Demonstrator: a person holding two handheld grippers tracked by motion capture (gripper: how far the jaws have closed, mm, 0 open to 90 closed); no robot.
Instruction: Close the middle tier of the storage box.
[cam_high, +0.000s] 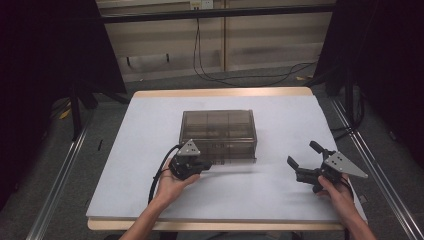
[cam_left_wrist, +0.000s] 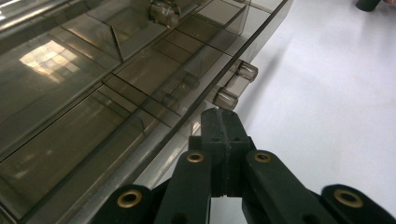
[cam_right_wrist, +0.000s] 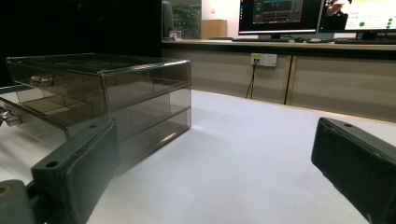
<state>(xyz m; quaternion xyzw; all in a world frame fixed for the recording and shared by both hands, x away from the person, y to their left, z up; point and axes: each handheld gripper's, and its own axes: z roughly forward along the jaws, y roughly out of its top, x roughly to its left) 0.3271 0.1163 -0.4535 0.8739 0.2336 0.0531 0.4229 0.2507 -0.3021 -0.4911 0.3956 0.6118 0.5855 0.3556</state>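
A smoky see-through drawer box (cam_high: 218, 131) stands in the middle of the white table (cam_high: 280, 115). My left gripper (cam_high: 202, 164) is at the box's near side, low against the bottom drawer. In the left gripper view its jaws (cam_left_wrist: 223, 119) are pressed together, shut, with nothing seen between them. Their tip sits just short of the lower drawer's clear handle (cam_left_wrist: 236, 84). The lower drawer (cam_right_wrist: 32, 116) stands out a little from the box front. My right gripper (cam_high: 303, 153) rests at the right of the table, apart from the box, open and empty (cam_right_wrist: 215, 140).
A second clear handle (cam_left_wrist: 163, 10) sits on the upper drawer. Black curtains flank the table, and cables (cam_high: 200, 65) run over the floor behind it. A desk with monitors (cam_right_wrist: 275, 16) stands beyond the far edge. White tabletop lies between the box and my right gripper.
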